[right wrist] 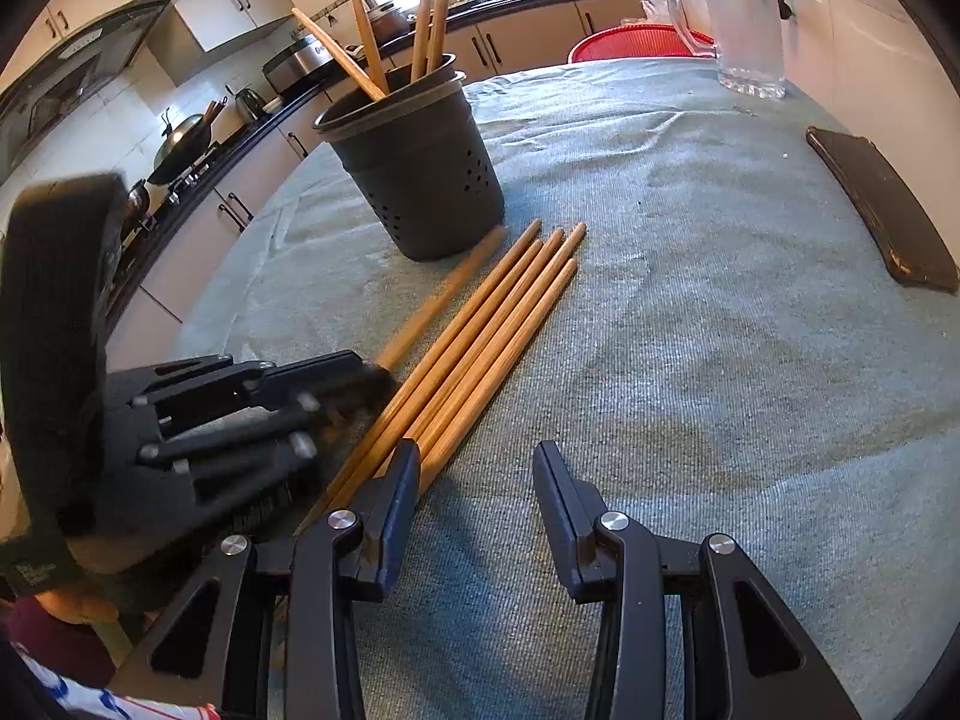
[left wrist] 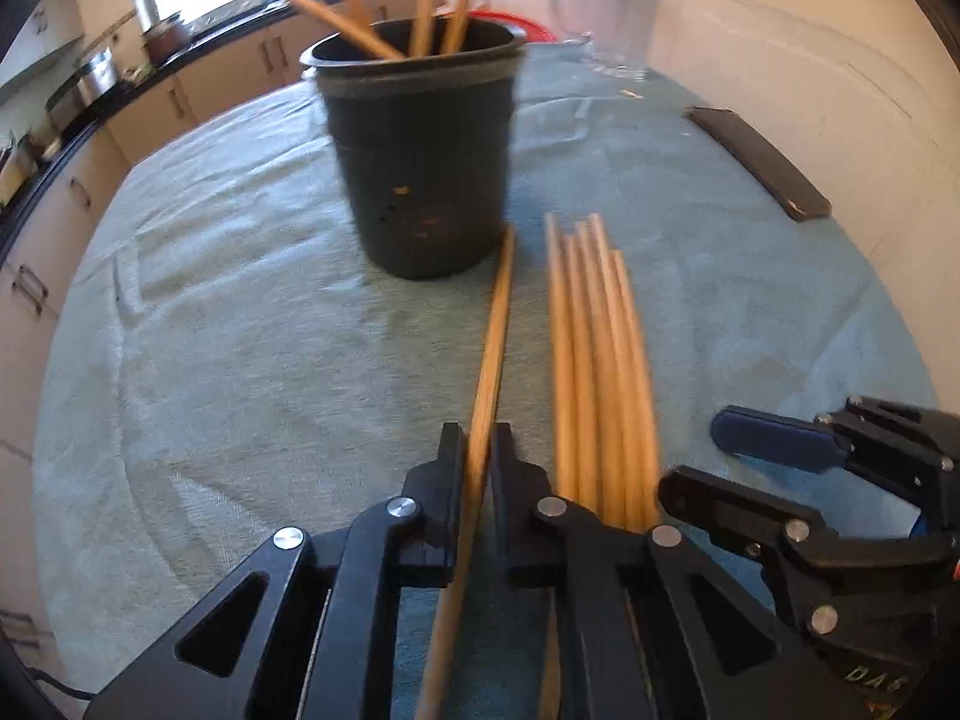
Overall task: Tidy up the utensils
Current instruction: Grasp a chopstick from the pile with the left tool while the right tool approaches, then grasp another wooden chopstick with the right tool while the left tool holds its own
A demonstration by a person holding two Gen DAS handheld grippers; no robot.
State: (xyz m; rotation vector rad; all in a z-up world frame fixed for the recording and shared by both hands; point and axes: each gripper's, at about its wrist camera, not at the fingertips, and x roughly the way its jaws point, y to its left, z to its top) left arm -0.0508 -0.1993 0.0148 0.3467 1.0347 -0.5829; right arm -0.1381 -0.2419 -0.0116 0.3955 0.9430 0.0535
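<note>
My left gripper [left wrist: 478,450] is nearly closed on one chopstick [left wrist: 495,324] – my right gripper [right wrist: 477,468] stands half open (holding nothing), beside the four loose chopsticks [right wrist: 480,336].

From my left wrist view, the holder [left wrist: 420,162] and loose chopsticks [left wrist: 594,360] smear with blur. The pinched chopstick [left wrist: 489,360] runs off the bottom edge. The jug [right wrist: 744,24] is cropped at the top, and the left gripper [right wrist: 360,384] hides that stick's near end.
</note>
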